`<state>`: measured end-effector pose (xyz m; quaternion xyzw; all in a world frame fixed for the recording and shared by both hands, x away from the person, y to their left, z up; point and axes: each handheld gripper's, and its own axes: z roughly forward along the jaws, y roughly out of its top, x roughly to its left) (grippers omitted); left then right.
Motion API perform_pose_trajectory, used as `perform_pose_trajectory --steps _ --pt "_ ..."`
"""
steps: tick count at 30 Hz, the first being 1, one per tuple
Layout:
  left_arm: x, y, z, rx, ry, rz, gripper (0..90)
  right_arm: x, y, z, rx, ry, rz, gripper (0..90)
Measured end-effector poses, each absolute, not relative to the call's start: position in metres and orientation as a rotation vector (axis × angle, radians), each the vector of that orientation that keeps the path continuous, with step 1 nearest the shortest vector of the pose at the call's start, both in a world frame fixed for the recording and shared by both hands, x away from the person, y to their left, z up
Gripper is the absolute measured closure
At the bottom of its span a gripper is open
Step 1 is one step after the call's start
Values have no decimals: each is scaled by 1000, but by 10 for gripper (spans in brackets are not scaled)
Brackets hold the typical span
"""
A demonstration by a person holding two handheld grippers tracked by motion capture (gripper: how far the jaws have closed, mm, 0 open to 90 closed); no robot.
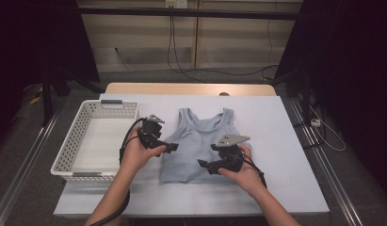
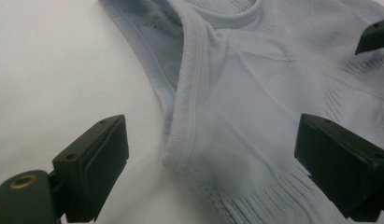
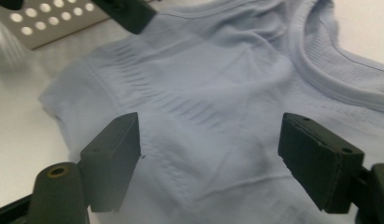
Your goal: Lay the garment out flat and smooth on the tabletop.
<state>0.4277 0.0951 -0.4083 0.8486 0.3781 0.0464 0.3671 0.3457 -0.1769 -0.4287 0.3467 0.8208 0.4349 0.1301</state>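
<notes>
A light blue sleeveless top (image 1: 197, 141) lies flat on the white table, straps pointing away from me. My left gripper (image 1: 168, 148) hovers over its left side near the armhole, jaws wide open with nothing between them. In the left gripper view the ribbed armhole edge of the top (image 2: 189, 116) runs between the two jaws. My right gripper (image 1: 205, 165) sits over the top's lower right part, also open and holding nothing. The right gripper view looks across the top's ribbed front (image 3: 199, 102) toward the left gripper's jaw (image 3: 129, 14).
A white perforated basket (image 1: 68, 146) stands on the table to the left of the top, close to my left hand. The white table surface (image 1: 280, 141) has free room at the right. Cables run across the floor beyond the table.
</notes>
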Motion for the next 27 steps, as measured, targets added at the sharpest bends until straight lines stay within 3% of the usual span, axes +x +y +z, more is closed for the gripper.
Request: perform_pose_trajectory --steps 27 --pt "447 97 -394 2155 974 126 103 335 -157 -432 918 2413 1313 157"
